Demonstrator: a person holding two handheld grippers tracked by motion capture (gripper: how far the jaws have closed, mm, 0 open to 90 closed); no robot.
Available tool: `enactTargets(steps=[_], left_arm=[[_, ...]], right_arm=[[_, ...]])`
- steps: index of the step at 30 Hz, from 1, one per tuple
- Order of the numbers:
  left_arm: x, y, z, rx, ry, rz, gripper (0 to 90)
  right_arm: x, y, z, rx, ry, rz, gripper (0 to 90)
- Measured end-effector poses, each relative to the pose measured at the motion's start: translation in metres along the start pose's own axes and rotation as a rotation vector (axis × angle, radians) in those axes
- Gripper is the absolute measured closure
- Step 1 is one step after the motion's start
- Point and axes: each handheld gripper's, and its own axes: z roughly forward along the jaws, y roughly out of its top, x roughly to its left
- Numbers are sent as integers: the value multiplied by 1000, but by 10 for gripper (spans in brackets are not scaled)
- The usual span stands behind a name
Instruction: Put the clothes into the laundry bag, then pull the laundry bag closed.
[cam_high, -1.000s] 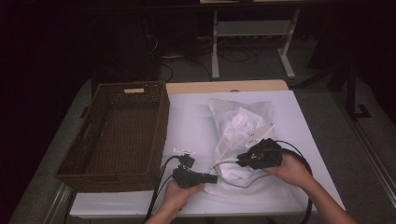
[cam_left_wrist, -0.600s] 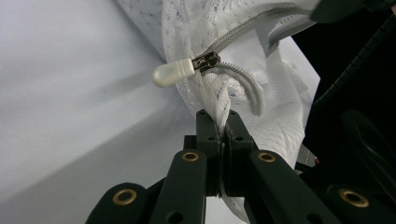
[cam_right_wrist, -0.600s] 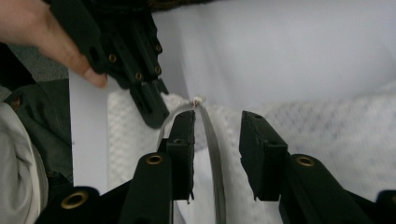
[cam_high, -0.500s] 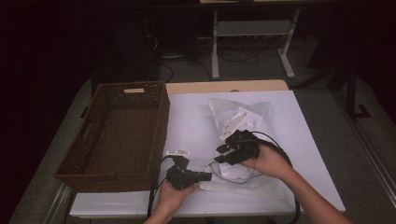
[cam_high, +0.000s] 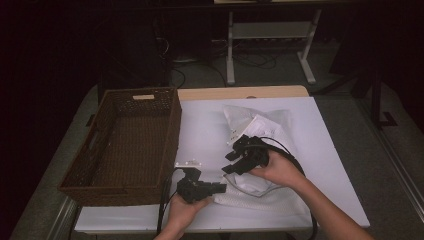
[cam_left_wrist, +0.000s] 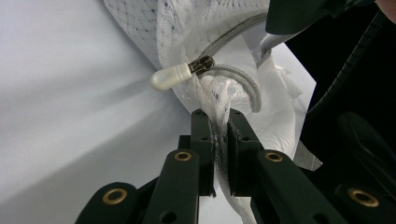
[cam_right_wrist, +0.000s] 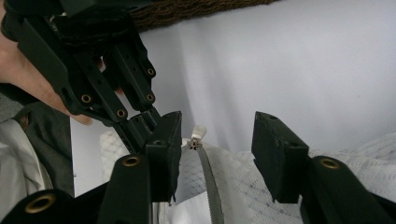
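Note:
A white mesh bag (cam_high: 255, 125) with clothes inside lies on the white table (cam_high: 210, 125). My left gripper (cam_high: 221, 188) is shut on a fold of the bag's mesh (cam_left_wrist: 219, 93) at its near left corner. Just beyond its jaws are the grey zipper and the zipper's white pull (cam_left_wrist: 170, 77). My right gripper (cam_high: 231, 163) hovers over the same corner, open, its jaws standing either side of the zipper pull (cam_right_wrist: 199, 132) without touching it. The left gripper (cam_right_wrist: 140, 119) shows close at the upper left of the right gripper view.
A brown wicker basket (cam_high: 172, 130) with nothing in it stands on the left half of the table. A small white tag (cam_high: 188, 163) lies beside its near right corner. Bare tabletop lies between basket and bag. Beyond the table stands a white metal rack (cam_high: 270, 30).
My right gripper has swung left and forward across the bag, ending close to the left gripper at the zipper end. The left gripper has stayed put, holding the mesh.

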Motion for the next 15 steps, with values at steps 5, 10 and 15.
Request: enactTargets(steps=[5, 10, 15], left_arm=[[-1, -1, -1, 1, 7, 8, 830], [-3, -2, -1, 1, 10, 16, 830], [-5, -3, 0, -1, 17, 23, 832]], right_arm=[[-1, 2, 3, 11, 2, 23, 466], [0, 7, 7, 28, 1, 25, 453], [-1, 12, 10, 46, 5, 38, 453]])
